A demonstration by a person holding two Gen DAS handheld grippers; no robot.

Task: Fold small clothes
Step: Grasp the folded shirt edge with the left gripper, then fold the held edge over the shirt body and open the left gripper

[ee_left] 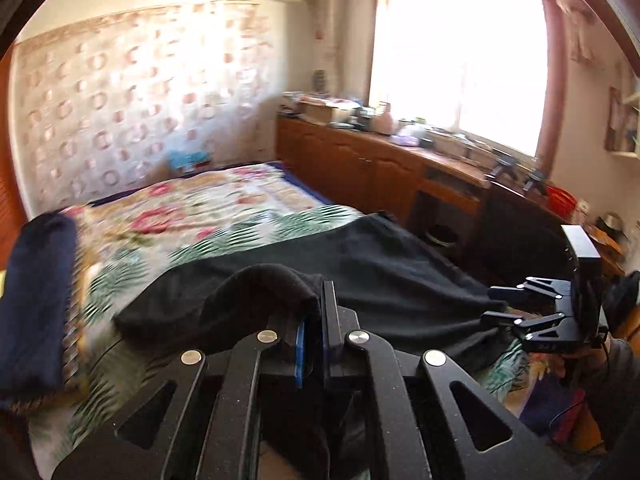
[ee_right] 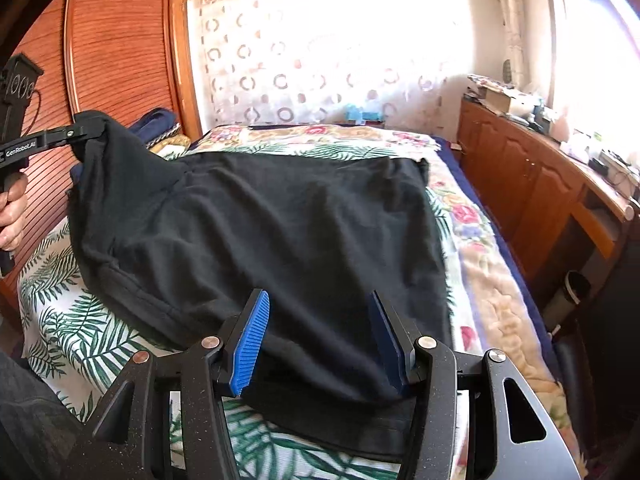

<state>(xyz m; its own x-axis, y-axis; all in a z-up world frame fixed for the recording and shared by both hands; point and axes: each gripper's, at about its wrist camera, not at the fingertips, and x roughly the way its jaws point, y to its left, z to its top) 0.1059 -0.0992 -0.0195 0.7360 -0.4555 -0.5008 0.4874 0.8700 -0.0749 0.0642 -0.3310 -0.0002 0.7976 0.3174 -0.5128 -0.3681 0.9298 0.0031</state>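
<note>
Progress stands at an early stage. The black garment (ee_right: 256,224) lies spread across the palm-leaf bedsheet (ee_right: 80,332), most of it flat and unfolded. It looks like a knit top, though the pictures do not settle what kind.

Left gripper (ee_left: 316,320): you have it clenched on one edge of the garment. The right wrist view shows that edge lifted clear of the bed at the headboard side, with the cloth draping down from the jaws to the sheet. In the left wrist view a bunch of black fabric sits over and between the blue pads (ee_left: 301,344).

Right gripper (ee_right: 320,336): released. Its jaws stand apart above the near hem, and the fabric passes under them rather than between pressing pads. I judge it holds nothing.

Done so far, as far as can be seen: one edge taken up, apparently for a first fold. No completed crease or doubled layer is visible on the body of the garment.

Left to do, in my judgement: carry the lifted edge across, lay it flat, then make the remaining folds.

Note a dark blue folded cloth (ee_left: 38,300) near the wooden headboard (ee_right: 120,40); whether it is finished work cannot be told.
</note>
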